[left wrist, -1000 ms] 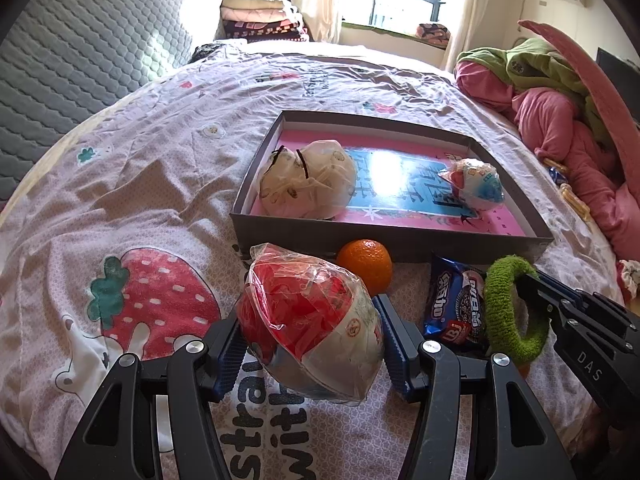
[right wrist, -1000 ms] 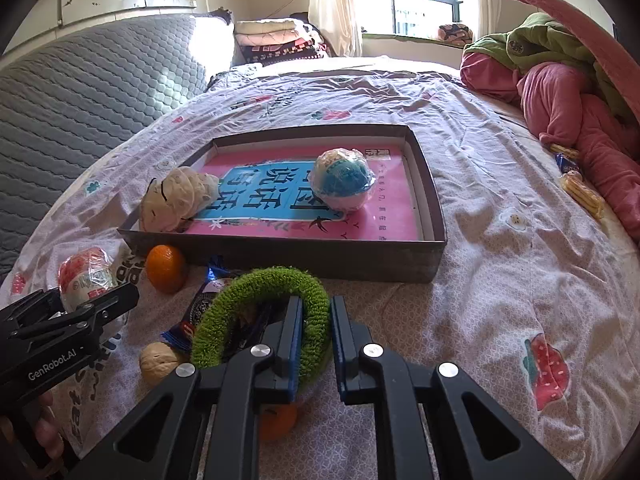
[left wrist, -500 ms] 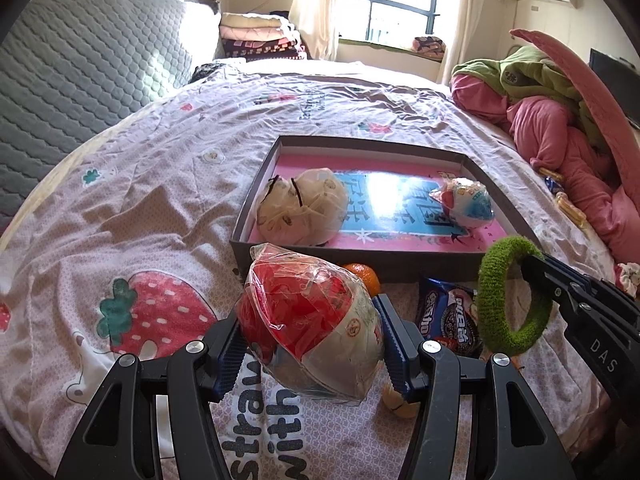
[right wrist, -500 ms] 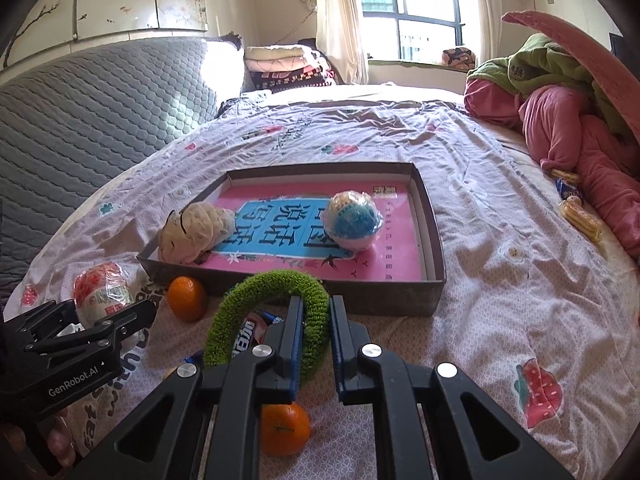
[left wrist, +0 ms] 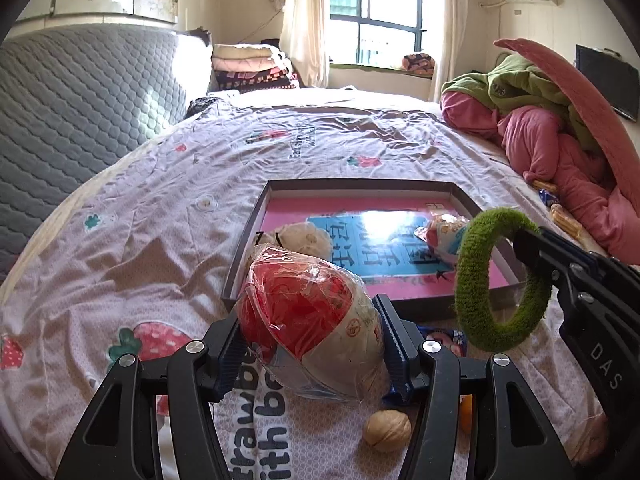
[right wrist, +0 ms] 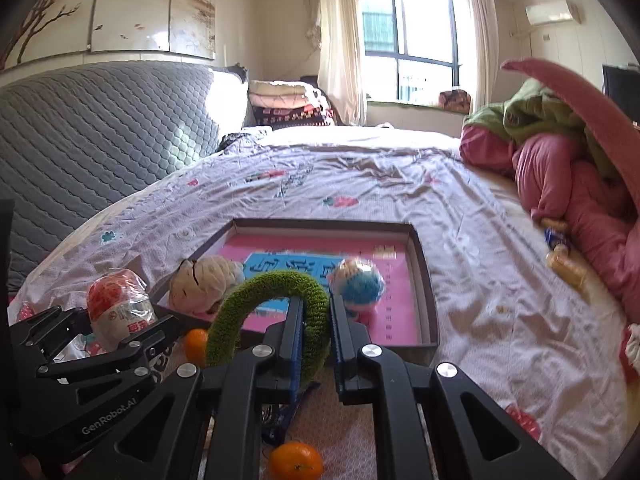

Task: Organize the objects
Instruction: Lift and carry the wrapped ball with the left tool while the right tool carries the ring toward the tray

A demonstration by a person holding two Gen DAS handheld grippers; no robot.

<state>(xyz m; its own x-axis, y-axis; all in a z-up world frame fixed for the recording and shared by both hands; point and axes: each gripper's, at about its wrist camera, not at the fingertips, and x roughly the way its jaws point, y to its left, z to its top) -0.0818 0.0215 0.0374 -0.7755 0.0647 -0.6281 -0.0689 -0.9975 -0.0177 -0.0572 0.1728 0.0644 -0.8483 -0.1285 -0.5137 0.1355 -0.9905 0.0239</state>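
My left gripper is shut on a plastic-wrapped red and white egg toy, held above the bedspread just in front of the shallow box. My right gripper is shut on a fuzzy green ring, which stands upright to the right in the left wrist view, green ring. Inside the box lie a cream plush at the left and a wrapped blue and white egg toy at the right. The left gripper with its red egg shows at the lower left of the right wrist view.
Below the grippers on the bedspread lie a walnut, two oranges and a blue snack packet. A pile of pink and green bedding fills the right side. A grey quilted headboard runs along the left.
Both grippers have risen with their loads: the egg toy and the ring now stand higher against the box, and the orange, walnut and snack packet have dropped lower in view.
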